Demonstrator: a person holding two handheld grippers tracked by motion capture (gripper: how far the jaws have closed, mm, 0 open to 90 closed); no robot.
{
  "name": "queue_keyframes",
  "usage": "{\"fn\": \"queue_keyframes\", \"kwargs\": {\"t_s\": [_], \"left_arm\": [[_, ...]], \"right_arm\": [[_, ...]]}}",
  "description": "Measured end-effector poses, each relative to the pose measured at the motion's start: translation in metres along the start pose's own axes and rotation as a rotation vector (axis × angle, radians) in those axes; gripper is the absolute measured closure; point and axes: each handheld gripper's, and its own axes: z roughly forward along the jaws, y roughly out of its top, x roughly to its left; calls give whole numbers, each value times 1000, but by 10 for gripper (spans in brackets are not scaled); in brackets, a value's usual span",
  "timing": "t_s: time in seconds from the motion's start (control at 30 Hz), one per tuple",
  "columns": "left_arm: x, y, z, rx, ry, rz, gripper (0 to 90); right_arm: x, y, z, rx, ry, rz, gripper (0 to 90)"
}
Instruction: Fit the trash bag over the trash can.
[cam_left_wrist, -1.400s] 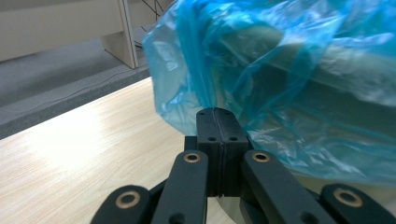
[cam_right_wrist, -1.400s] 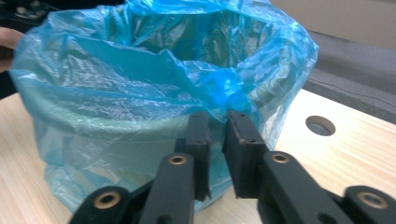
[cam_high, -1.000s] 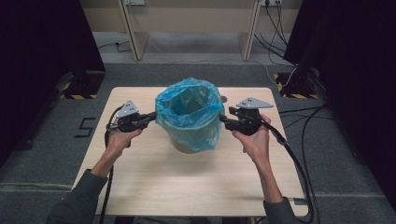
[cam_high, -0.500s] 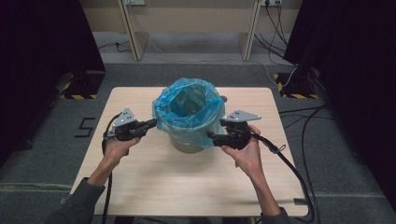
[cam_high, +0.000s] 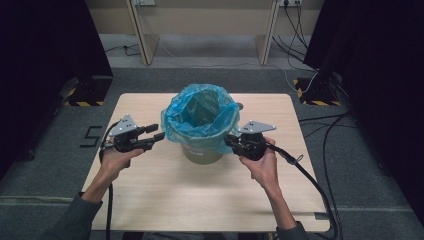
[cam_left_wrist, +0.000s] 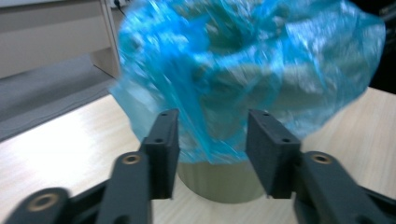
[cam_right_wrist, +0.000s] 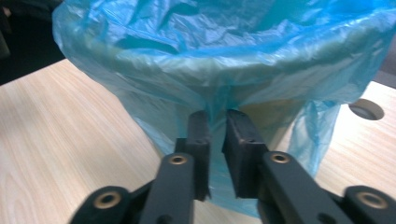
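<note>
A tan bin (cam_high: 202, 154) lined with a blue plastic bag (cam_high: 200, 112) stands mid-table. My left gripper (cam_high: 159, 132) is just left of it, its jaws open after widening just now. In the left gripper view the bag (cam_left_wrist: 243, 70) hangs over the bin (cam_left_wrist: 219, 179), and its hem falls in the gap of that gripper (cam_left_wrist: 212, 149), untouched by the pads. My right gripper (cam_high: 229, 140) is at the bin's right side. Its jaws have just been closing, and in the right gripper view this gripper (cam_right_wrist: 217, 135) pinches a fold of the bag (cam_right_wrist: 224, 56).
The wooden table (cam_high: 200, 200) has a round cable hole (cam_high: 239, 106) just behind the bin to the right. Each gripper's cable trails off the table's near edge. Desk legs and floor cables lie beyond the far edge, and dark curtains hang on both sides.
The left gripper let go of the bag, opened and drew back to the left. The right gripper sank lower along the bin's right side and closed on the bag's film.
</note>
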Motion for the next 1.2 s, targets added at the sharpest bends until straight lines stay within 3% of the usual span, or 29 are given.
{"fn": "queue_keyframes", "kwargs": {"t_s": [0.17, 0.2, 0.3, 0.4, 0.43, 0.5, 0.53, 0.67, 0.8, 0.97, 1.07, 1.13, 1.2], "left_arm": [[5, 21, 4, -23, 25, -1, 410], [9, 34, 11, -26, 39, 2, 404], [12, 46, 21, -18, 43, 8, 398], [18, 61, 48, 70, 50, 49, 381], [21, 61, 54, 81, 41, 31, 376], [23, 62, 59, 83, 36, 11, 426], [25, 63, 67, 107, 27, 29, 466], [26, 69, 72, 118, 31, 73, 667], [33, 78, 74, 96, 63, 58, 832], [45, 83, 76, 64, 98, 15, 851], [55, 79, 80, 87, 146, 15, 851], [67, 69, 87, 108, 158, -28, 853], [69, 65, 89, 117, 161, -35, 856]], "right_arm": [[-5, -3, 1, 12, -8, 1, 855], [-7, -5, 1, 10, -9, 8, 846], [-7, -5, 0, 6, -11, 9, 799], [-6, -6, -2, -7, -21, 17, 704], [-6, -6, -3, -9, -20, 20, 693], [-6, -6, -4, -11, -21, 22, 679], [-7, -7, -5, -13, -22, 27, 658], [-8, -9, -8, -32, -24, 30, 622], [-5, -9, -11, -45, -24, 21, 580], [0, -10, -11, -42, -10, 26, 539], [3, -12, -9, -37, -2, 34, 497], [8, -13, -6, -38, 12, 41, 463], [11, -15, -3, -38, 21, 49, 445]]}}
